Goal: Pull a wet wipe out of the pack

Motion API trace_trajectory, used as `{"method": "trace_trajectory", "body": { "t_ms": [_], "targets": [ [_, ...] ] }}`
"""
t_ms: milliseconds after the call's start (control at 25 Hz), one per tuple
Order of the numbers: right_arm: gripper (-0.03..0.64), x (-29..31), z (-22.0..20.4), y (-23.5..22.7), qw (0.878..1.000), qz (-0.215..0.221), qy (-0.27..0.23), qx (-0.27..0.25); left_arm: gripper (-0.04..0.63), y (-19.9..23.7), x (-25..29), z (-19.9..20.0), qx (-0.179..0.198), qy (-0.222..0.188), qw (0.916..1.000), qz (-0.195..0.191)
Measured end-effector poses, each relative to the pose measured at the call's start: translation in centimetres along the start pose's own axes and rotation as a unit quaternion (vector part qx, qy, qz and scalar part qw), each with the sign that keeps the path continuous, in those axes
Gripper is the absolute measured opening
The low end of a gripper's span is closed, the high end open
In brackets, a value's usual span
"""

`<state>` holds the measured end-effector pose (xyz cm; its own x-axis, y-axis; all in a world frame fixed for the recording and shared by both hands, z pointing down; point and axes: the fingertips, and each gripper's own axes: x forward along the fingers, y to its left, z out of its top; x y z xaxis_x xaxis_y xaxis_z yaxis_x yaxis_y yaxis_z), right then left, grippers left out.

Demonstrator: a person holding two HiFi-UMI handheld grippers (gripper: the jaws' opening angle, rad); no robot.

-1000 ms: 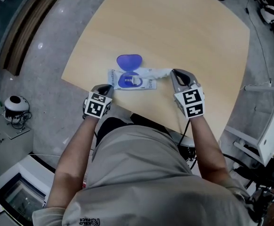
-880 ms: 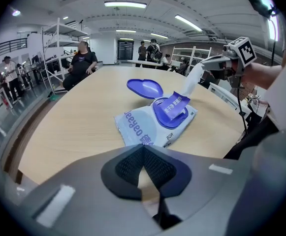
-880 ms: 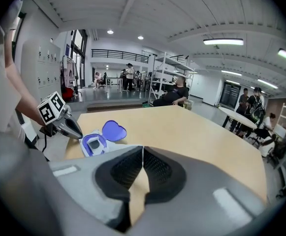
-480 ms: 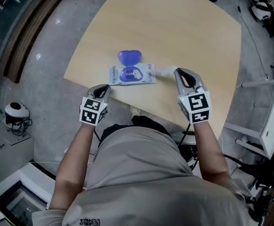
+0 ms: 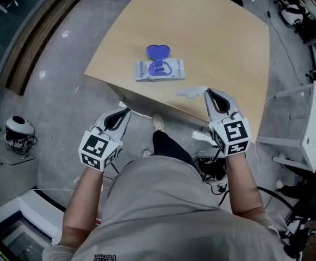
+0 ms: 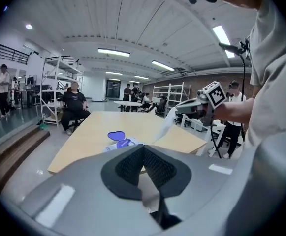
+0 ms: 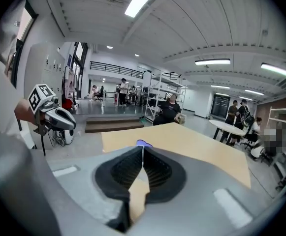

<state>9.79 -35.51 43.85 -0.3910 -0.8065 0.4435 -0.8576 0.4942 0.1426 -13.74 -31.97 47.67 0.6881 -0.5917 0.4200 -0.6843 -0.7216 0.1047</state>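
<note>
The wet wipe pack lies flat on the wooden table, its blue heart-shaped lid flipped open away from me. A white wet wipe hangs clear of the pack over the table's near edge, with my right gripper shut on it. In the left gripper view the wipe trails down from the right gripper. My left gripper is off the table, below its near edge, shut and empty. The pack shows ahead of its jaws.
The table's near edge runs between the grippers and the pack. A white frame stands at the right, and cables lie on the floor. A seated person and shelving are far behind the table.
Both grippers have drawn back from the pack toward me. The wipe has come free of the pack with the right gripper, and the left gripper has left the table edge.
</note>
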Motion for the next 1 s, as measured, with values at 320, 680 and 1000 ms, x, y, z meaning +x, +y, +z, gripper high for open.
{"method": "trace_trajectory", "body": {
  "t_ms": [320, 680, 1000],
  "targets": [
    [0.008, -9.2, -0.6, 8.6, 1.0, 0.025, -0.006, 0.01, 0.006, -6.6, -8.4, 1.4, 0.017, -0.037, 0.9989, -0.023],
    [0.008, -15.4, -0.4, 11.6, 0.998, 0.056, -0.032, -0.011, 0.006, -13.0, -11.5, 2.7, 0.04, -0.059, 0.9971, -0.026],
    [0.008, -22.7, -2.4, 9.8, 0.993, 0.1, -0.057, -0.012, 0.006, -22.3, -10.2, 4.4, 0.052, -0.06, 0.9968, -0.003]
  ]
}}
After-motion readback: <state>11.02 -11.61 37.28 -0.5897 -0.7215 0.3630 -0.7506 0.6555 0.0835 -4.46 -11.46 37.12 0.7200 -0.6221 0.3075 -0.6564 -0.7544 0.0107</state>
